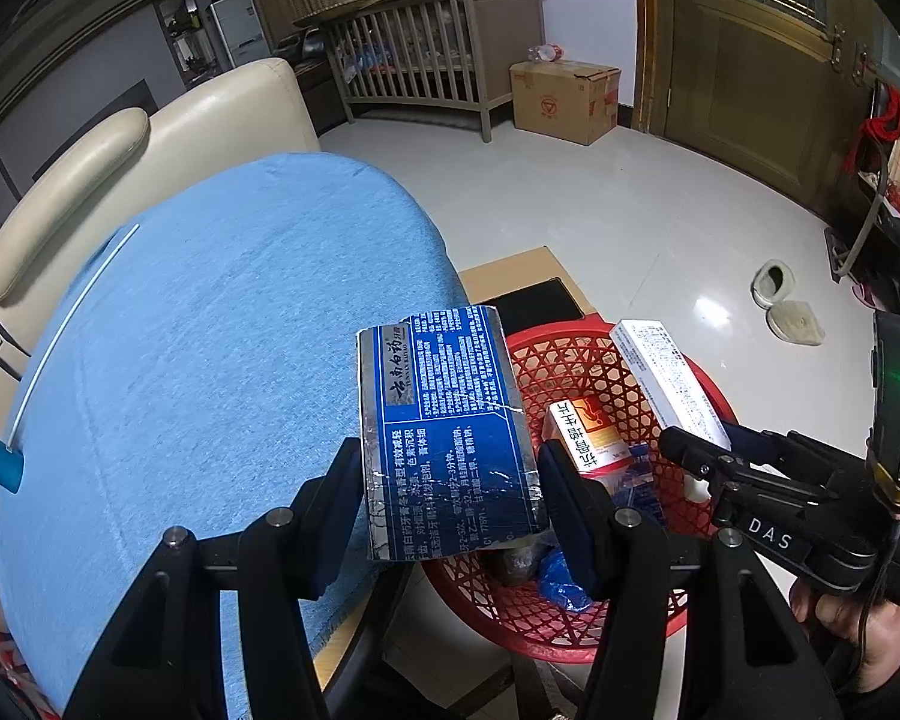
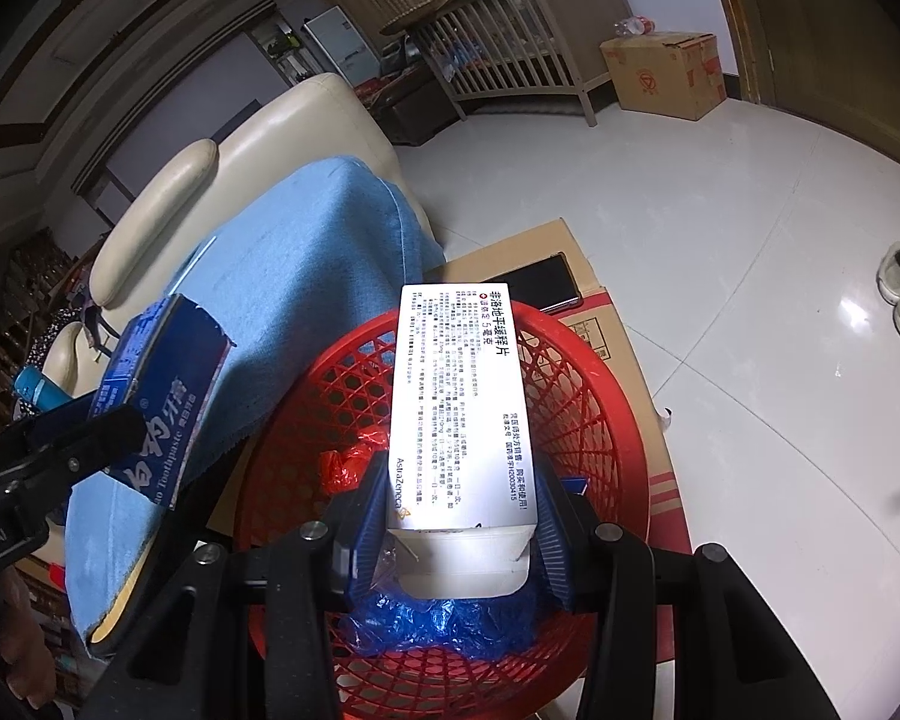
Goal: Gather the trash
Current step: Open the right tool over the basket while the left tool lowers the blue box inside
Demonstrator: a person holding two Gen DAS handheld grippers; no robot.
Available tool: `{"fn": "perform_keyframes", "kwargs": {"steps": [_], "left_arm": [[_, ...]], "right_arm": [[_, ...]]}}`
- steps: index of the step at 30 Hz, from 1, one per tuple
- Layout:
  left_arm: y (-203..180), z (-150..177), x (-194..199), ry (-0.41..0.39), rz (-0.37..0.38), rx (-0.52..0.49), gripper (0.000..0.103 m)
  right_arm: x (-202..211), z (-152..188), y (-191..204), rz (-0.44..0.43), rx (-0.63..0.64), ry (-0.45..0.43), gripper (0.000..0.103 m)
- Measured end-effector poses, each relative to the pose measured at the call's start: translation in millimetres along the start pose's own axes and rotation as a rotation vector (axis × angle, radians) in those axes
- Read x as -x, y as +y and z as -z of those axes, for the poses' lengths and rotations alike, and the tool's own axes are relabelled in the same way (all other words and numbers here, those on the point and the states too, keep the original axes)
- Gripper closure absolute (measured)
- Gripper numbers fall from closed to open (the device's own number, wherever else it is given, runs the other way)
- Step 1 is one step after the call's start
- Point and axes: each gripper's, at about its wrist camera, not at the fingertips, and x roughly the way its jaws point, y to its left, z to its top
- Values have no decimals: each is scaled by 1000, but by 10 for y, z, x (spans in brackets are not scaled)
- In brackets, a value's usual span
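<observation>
My left gripper (image 1: pixel 447 480) is shut on a blue toothpaste box (image 1: pixel 444 426), held above the edge of the blue cloth next to a red basket (image 1: pixel 600 360). My right gripper (image 2: pixel 459 510) is shut on a white medicine box (image 2: pixel 456 402), held over the red basket (image 2: pixel 582 420). The basket holds an orange and white box (image 1: pixel 588 426), blue plastic wrap (image 2: pixel 444 618) and red plastic (image 2: pixel 348 462). The right gripper (image 1: pixel 708 450) with the white box (image 1: pixel 666 378) also shows in the left wrist view. The toothpaste box (image 2: pixel 162 396) also shows in the right wrist view.
A blue cloth (image 1: pixel 210 360) covers a surface beside a cream armchair (image 1: pixel 150 150). The basket stands on a cardboard box (image 2: pixel 630 390) with a dark phone (image 2: pixel 546 282) on it. Slippers (image 1: pixel 786 306), a wooden crib (image 1: pixel 438 60) and a carton (image 1: pixel 564 99) stand on the white floor.
</observation>
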Motion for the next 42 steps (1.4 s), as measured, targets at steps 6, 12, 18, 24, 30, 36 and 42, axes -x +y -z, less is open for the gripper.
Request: {"fn": "perform_keyframes", "kwargs": {"steps": [6, 12, 18, 24, 30, 36, 42], "left_arm": [[-7, -1, 0, 1, 0, 1, 43], [-8, 1, 2, 4, -1, 0, 43], [-39, -12, -39, 18, 8, -2, 43], [-147, -34, -148, 41, 25, -19, 43], [-288, -17, -296, 77, 50, -30, 43], [-436, -16, -372, 87, 49, -61, 43], [-530, -22, -425, 91, 49, -79, 43]], "right_arm": [[-52, 2, -6, 14, 1, 30, 53], [-20, -14, -35, 23, -28, 13, 28], [260, -152, -134, 34, -79, -102, 28], [468, -251, -267, 33, -140, -180, 28], [526, -267, -319, 23, -160, -196, 28], [552, -254, -336, 10, -169, -207, 28], [609, -276, -366, 2, -182, -228, 28]]}}
